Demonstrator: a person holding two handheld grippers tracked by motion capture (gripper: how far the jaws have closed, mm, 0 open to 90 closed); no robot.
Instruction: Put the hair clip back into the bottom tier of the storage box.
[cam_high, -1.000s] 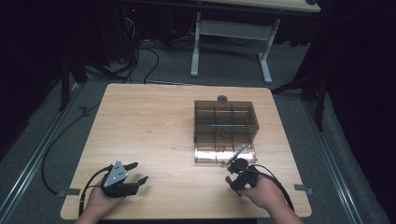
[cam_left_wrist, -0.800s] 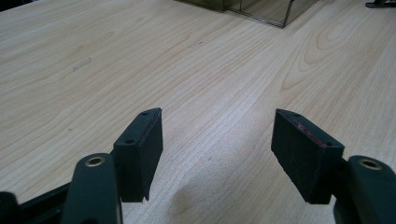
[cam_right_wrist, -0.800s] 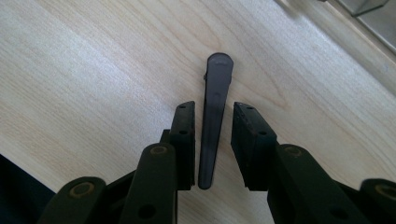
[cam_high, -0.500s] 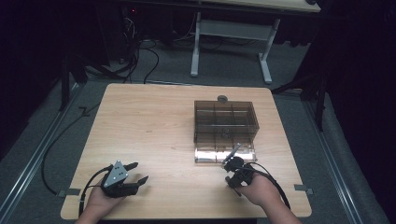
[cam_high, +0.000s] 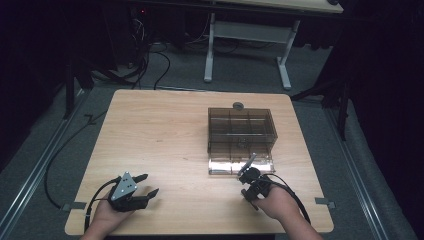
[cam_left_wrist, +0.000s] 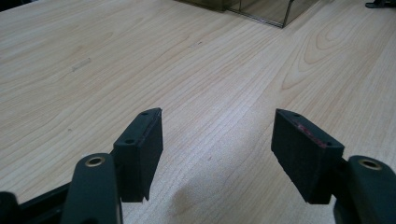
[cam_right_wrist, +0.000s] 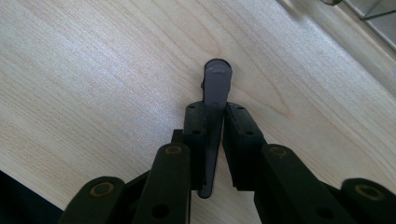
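My right gripper is near the table's front right, just before the box lid. Its jaws have just been closing, and it is now shut on a thin, flat grey strip with a rounded end. The strip sticks out past the fingertips toward the box. A smoky clear compartment box stands behind it, with its lid lying flat in front. My left gripper rests open at the front left, with only bare wood between its pads.
The wooden table has wide free room on its left half and centre. A small round grey thing sits just behind the box. Cables trail from both grippers off the front edge. A white desk frame stands on the floor beyond.
My right gripper has edged slightly toward the box lid, and its jaws have drawn in around the grey strip. The left gripper has stayed put.
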